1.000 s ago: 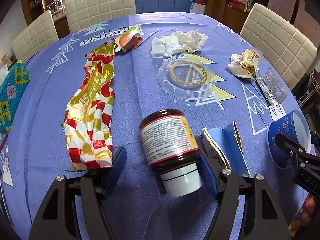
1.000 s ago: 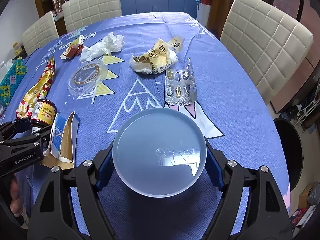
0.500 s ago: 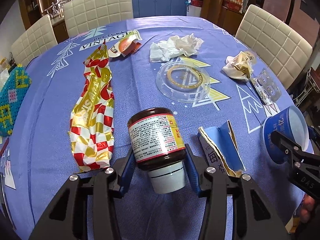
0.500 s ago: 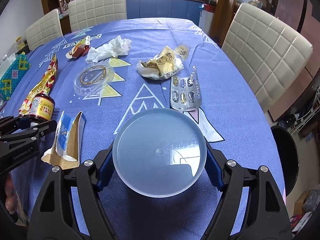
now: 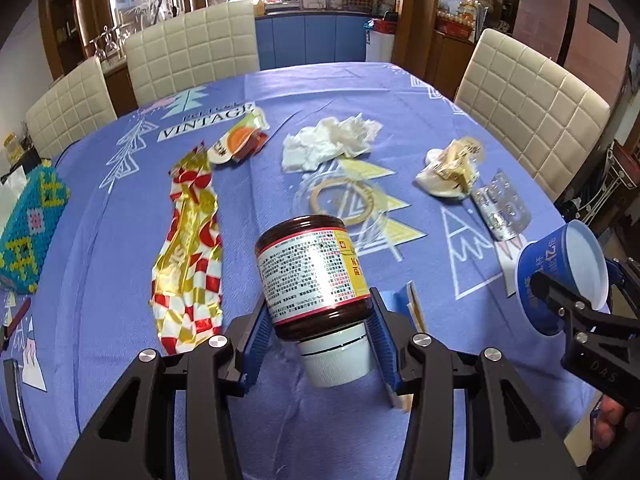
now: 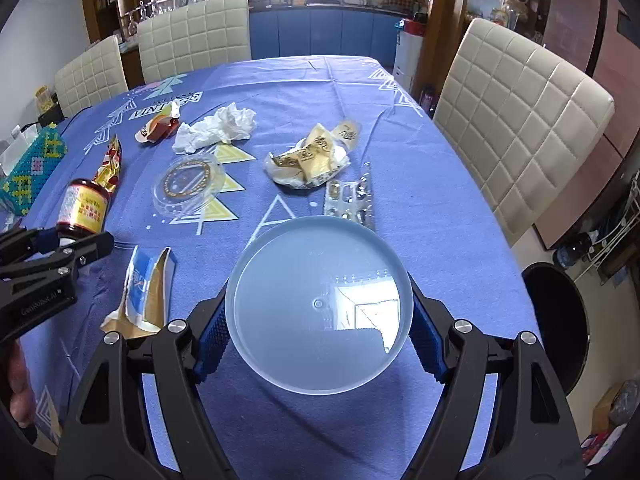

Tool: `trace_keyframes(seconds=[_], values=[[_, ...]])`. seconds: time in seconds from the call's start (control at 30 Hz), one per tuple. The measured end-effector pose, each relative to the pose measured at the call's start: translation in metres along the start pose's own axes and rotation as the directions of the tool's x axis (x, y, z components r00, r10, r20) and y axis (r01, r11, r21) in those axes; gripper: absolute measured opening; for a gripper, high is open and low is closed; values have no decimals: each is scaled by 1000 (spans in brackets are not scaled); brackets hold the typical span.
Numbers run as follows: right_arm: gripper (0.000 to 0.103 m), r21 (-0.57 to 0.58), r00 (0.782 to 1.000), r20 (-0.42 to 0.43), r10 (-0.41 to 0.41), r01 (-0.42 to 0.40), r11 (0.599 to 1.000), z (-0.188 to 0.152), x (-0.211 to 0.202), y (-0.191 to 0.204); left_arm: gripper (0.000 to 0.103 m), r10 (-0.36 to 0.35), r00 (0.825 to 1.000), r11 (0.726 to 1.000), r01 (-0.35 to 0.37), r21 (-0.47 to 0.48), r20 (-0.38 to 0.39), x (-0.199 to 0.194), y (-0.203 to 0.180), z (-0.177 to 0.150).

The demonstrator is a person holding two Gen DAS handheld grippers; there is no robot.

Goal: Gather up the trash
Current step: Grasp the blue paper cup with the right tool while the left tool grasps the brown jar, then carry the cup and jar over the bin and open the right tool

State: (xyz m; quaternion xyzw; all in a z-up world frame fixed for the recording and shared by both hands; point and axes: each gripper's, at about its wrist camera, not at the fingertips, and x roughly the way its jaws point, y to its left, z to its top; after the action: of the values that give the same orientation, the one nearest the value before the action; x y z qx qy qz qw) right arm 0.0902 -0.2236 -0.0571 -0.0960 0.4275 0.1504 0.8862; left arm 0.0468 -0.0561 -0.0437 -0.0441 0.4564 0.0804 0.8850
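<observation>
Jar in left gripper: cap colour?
White cap on the dark brown jar; clearest in left wrist view.

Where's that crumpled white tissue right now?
The tissue lies on the far part of the blue tablecloth, just beyond the clear lid and right of the orange wrapper; the right view shows it left of centre.

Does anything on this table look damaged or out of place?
Yes. A blue carton lies torn open and flattened near the table's near edge, and a crumpled tissue sits loose farther back. Nothing looks spilled.
</observation>
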Motion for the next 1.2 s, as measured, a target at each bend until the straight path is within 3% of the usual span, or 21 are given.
trace_keyframes(seconds=[0.73, 1.2], values=[[76, 122, 999, 19, -37, 34, 992, -4, -10, -112, 45, -88, 996, 980, 81, 184, 31, 6, -133, 35], [76, 236, 992, 13, -124, 118, 965, -16, -15, -191, 45, -170, 985, 934, 160, 320, 3, 25, -222, 57]])
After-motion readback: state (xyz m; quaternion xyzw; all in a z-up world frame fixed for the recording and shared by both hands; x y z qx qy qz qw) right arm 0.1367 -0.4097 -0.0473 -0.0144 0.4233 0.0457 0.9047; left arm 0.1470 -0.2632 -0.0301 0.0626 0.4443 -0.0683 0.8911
